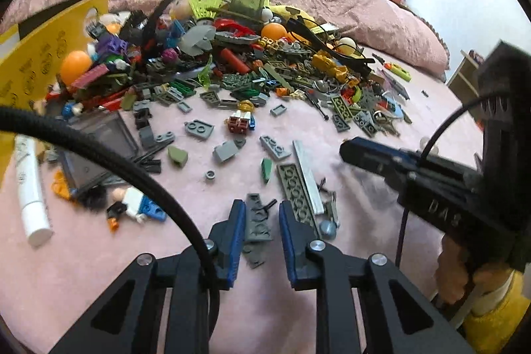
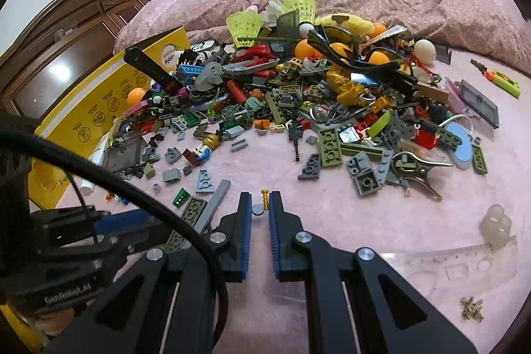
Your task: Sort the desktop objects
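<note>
A big heap of mixed toy bricks, balls and oddments (image 1: pixel 232 55) lies on a pink bedspread (image 1: pixel 99 254); it also shows in the right wrist view (image 2: pixel 298 95). My left gripper (image 1: pixel 262 208) is open low over the cloth, its fingers on either side of a dark grey wedge plate (image 1: pixel 257 221). My right gripper (image 2: pixel 260 199) is open a little, with a small gold screw (image 2: pixel 264 198) and a grey round stud (image 2: pixel 257 209) lying between its fingertips. The right gripper shows in the left wrist view (image 1: pixel 348 151) to the right.
A yellow box (image 2: pixel 109 108) stands at the left of the heap. A white tube (image 1: pixel 31 191) lies at the left. A clear ruler (image 2: pixel 464 267), a whitish figure (image 2: pixel 496 223) and some small screws (image 2: pixel 471 309) lie at the right. A long olive plate (image 1: pixel 295 191) lies beside the left gripper.
</note>
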Action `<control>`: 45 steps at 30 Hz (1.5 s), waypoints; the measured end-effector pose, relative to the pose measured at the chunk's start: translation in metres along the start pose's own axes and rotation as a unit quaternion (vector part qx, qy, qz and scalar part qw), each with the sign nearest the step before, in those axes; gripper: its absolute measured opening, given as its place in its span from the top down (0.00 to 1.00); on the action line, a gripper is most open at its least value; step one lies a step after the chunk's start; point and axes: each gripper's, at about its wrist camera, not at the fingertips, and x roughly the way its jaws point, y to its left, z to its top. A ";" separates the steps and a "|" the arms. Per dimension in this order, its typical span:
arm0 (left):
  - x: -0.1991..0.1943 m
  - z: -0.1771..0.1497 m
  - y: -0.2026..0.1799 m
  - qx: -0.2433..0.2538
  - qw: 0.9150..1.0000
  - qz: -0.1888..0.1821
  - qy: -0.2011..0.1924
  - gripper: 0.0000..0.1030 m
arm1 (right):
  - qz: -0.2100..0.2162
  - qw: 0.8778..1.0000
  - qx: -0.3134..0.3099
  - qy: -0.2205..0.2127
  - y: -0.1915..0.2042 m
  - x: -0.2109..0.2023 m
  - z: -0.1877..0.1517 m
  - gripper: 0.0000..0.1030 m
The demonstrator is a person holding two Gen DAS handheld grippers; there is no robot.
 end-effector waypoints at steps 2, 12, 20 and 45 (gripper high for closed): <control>-0.005 -0.003 0.000 0.003 1.000 0.021 -0.001 0.78 | 0.000 1.000 0.001 -0.002 0.000 -0.003 -0.001 0.90; -0.016 -0.015 0.021 -0.014 0.990 0.137 -0.008 0.76 | -0.001 1.000 -0.025 -0.012 0.012 -0.012 -0.005 0.90; -0.020 -0.013 0.018 -0.051 0.997 0.057 -0.014 0.51 | 0.004 1.000 -0.019 -0.016 0.010 -0.015 -0.002 0.90; 0.002 -0.004 -0.003 -0.047 0.989 0.131 -0.054 0.69 | -0.001 1.000 -0.017 0.008 0.012 0.000 -0.005 0.90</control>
